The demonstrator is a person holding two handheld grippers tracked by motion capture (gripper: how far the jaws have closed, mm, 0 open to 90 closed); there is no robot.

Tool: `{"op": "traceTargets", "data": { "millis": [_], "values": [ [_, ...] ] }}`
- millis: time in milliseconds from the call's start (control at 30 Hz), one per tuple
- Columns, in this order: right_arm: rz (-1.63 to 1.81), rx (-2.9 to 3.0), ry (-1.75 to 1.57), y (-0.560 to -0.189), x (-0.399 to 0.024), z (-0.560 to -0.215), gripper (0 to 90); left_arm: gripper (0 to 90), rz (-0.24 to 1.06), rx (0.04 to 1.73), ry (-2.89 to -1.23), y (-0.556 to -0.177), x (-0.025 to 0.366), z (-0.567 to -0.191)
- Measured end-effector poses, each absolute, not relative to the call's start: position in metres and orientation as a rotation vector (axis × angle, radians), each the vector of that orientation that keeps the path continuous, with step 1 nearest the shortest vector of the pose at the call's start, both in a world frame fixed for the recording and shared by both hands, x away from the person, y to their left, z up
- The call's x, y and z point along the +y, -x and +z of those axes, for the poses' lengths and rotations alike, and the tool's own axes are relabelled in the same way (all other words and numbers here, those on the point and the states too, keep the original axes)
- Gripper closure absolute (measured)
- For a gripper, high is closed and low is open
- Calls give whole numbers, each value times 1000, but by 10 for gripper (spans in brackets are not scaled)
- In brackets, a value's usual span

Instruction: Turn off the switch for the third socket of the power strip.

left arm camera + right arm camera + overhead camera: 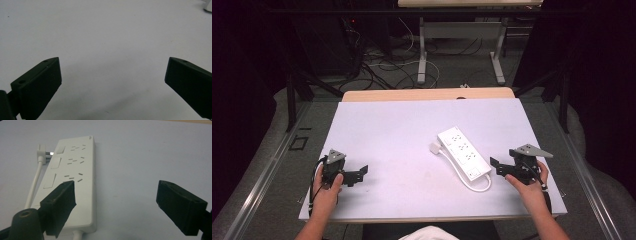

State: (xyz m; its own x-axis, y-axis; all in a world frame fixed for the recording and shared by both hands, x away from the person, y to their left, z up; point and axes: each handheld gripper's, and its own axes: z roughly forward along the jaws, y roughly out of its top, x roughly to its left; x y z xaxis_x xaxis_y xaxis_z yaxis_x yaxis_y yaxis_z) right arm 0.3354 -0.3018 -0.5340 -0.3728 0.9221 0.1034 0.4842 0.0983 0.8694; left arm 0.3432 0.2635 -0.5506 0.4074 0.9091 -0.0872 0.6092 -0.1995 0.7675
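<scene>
A white power strip [463, 152] lies flat on the white table, right of centre, with its cord [472, 185] looped along its left side to a plug [435, 148] resting by its far end. In the right gripper view the power strip [75, 177] runs away from the camera with the plug [42, 153] at its far left. My right gripper [495, 167] is just right of the strip's near end, jaws wide apart, nothing between them [115, 195]. My left gripper [362, 172] rests at the front left of the table, open and empty [112, 72].
The white table top [402, 130] has bare room between the two grippers. Beyond its far wooden edge [427, 94] stand another table's legs [422, 50] and loose cables [382, 65] on the floor.
</scene>
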Motion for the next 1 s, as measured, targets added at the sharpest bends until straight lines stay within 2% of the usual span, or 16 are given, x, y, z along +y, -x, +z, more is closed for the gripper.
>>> {"op": "traceTargets", "data": {
  "millis": [1000],
  "values": [
    [1128,1802,-1475,-342,-324,-548,136,7,500,1288,-1919,-343,265,-550]
  ]
}}
